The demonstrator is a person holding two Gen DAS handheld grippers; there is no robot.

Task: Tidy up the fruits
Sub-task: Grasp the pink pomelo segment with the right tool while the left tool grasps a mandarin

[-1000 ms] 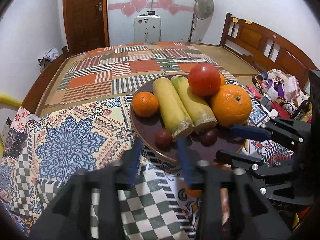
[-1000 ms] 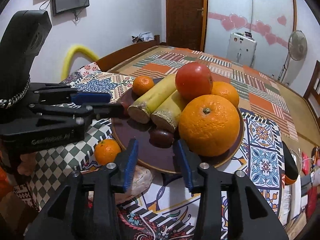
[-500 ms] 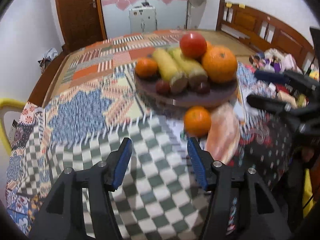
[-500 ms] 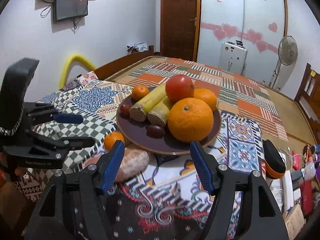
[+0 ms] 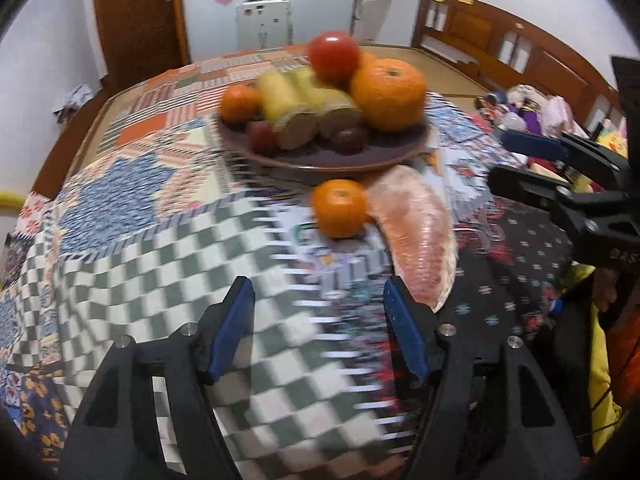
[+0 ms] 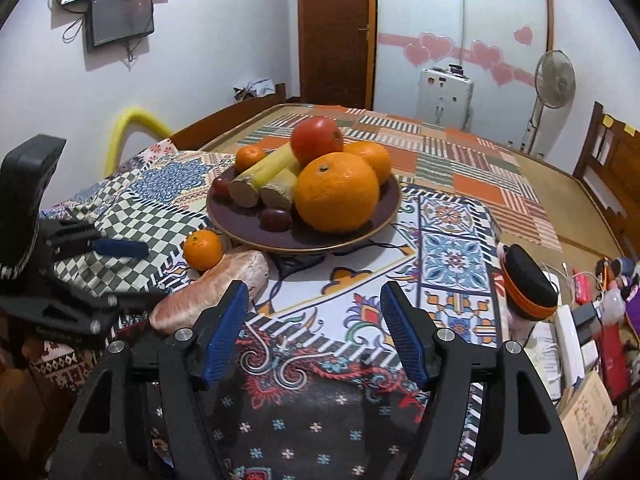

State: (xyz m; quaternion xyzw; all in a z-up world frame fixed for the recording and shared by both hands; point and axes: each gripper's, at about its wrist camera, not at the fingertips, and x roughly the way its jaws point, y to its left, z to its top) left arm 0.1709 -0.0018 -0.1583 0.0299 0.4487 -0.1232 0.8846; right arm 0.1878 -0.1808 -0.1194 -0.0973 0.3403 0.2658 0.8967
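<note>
Plate (image 6: 384, 216) mostly loaded; tangerine (image 6: 203, 249) and pomelo wedge (image 6: 216, 286) lay beside it. My left gripper (image 5: 318, 328) and right gripper (image 6: 314, 330) gaped, empty.

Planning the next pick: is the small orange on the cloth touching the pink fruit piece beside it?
Cannot tell. In the right wrist view the small orange overlaps the pink fruit piece with no gap showing, but overlap alone doesn't prove contact; the left wrist view is blurred.
</note>
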